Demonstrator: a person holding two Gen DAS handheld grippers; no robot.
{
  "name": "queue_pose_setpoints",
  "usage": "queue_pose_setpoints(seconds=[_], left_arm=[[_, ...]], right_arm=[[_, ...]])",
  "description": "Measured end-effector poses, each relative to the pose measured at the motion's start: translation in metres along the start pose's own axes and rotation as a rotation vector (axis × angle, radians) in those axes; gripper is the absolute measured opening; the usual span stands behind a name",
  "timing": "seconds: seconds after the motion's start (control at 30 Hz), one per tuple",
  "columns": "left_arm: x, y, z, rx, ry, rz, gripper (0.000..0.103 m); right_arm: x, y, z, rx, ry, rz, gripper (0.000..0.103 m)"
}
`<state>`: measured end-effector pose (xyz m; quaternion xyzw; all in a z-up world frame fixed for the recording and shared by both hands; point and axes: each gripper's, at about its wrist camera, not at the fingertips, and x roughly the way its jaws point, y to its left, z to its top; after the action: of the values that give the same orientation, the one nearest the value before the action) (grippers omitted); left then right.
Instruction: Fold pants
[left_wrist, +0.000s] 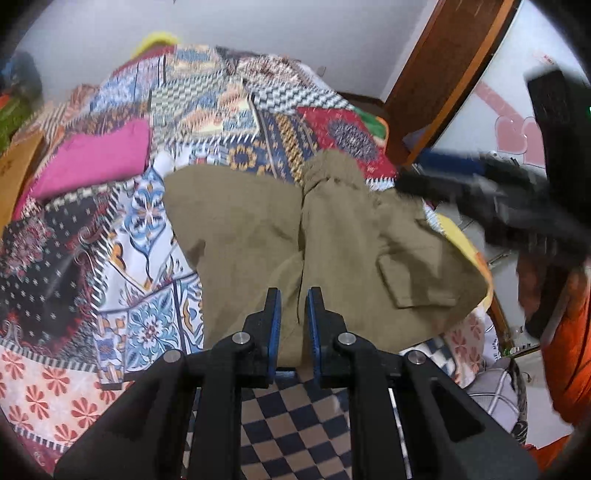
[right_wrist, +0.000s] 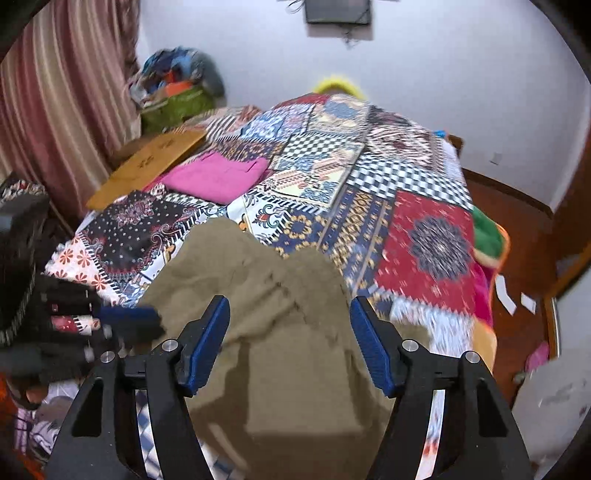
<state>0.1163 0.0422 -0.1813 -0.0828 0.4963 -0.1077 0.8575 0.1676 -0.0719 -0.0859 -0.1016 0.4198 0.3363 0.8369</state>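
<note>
Olive-brown pants (left_wrist: 258, 229) lie crumpled on the patchwork bedspread (left_wrist: 147, 229), with a flap pocket facing up on the right. My left gripper (left_wrist: 294, 314) is at their near edge, its blue pads shut on a fold of the fabric. In the right wrist view the pants (right_wrist: 266, 295) fill the foreground. My right gripper (right_wrist: 290, 332) hovers over them, jaws wide apart and nothing pinched between the pads. From the left wrist view the right gripper (left_wrist: 424, 173) is a dark blur off the pants' right edge.
A folded pink garment (right_wrist: 218, 177) lies further back on the left, beside a brown board (right_wrist: 147, 166). A pile of clothes and a green bag (right_wrist: 173, 103) sit by the curtain. The bed's right edge drops to a wooden floor (right_wrist: 524, 314).
</note>
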Motion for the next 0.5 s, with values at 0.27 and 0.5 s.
queue_pose_setpoints(seconds=[0.27, 0.5], left_arm=[[0.009, 0.027, -0.01, -0.071, -0.01, -0.016, 0.044], [0.01, 0.029, -0.014, -0.084, -0.026, 0.007, 0.047]], right_arm=[[0.072, -0.017, 0.025, -0.046, 0.191, 0.096, 0.065], [0.075, -0.018, 0.017, -0.06, 0.191, 0.132, 0.045]])
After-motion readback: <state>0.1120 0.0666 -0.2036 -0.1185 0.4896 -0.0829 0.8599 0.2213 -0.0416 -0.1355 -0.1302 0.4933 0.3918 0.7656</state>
